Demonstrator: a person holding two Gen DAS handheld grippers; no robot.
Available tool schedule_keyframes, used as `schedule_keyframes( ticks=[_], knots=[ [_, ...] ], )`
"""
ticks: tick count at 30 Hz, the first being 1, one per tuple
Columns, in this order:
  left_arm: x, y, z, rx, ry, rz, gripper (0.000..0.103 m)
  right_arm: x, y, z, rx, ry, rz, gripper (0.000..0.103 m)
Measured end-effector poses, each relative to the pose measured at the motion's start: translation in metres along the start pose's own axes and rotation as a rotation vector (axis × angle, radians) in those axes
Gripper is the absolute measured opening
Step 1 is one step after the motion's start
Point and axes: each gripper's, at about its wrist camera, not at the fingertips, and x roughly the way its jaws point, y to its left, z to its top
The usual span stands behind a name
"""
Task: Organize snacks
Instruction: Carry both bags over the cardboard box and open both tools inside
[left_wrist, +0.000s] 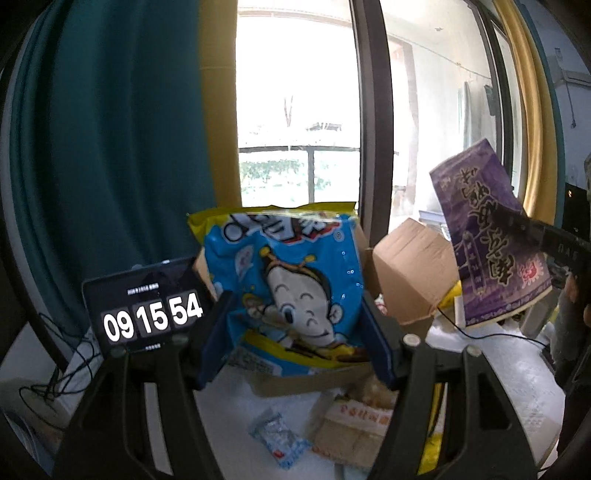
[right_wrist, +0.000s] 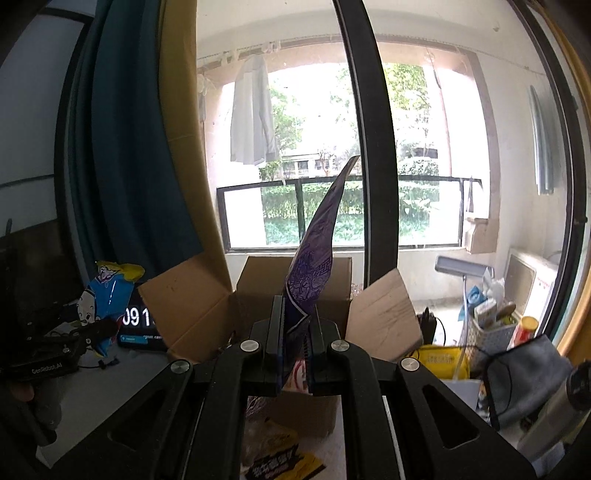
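One cardboard box stands open on the white table, its flaps spread left and right, in front of the glass door. One clock tablet leans at the table's left, reading 09 15 54.

Two snack bags are held in the air. The blue bag, puffy, with a yellow top edge and a smiling cartoon boy, sits upright between the fingers of the left gripper, which clamps it at both sides, in front of the box. The purple bag, flat, with dark lettering and pale patterning, is tilted to the right of the box in the left view; the right gripper pinches its lower edge with the jaws narrow, so it shows edge-on, curving up over the box.

At least three smaller packets lie on the table below: one pale blue packet, one tan packet, one yellow packet.
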Motion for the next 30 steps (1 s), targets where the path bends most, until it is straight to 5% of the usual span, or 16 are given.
schedule_keyframes(
  ticks=[26, 30],
  knots=[
    [0.149, 0.016, 0.025, 0.003, 0.030, 0.025, 0.068, 0.146, -0.007, 0.015, -0.035, 0.066, -0.079, 0.009],
    [0.156, 0.020, 0.028, -0.045, 0.030, 0.011, 0.078, 0.180, -0.004, 0.009, -0.037, 0.114, -0.090, 0.010]
  ],
)
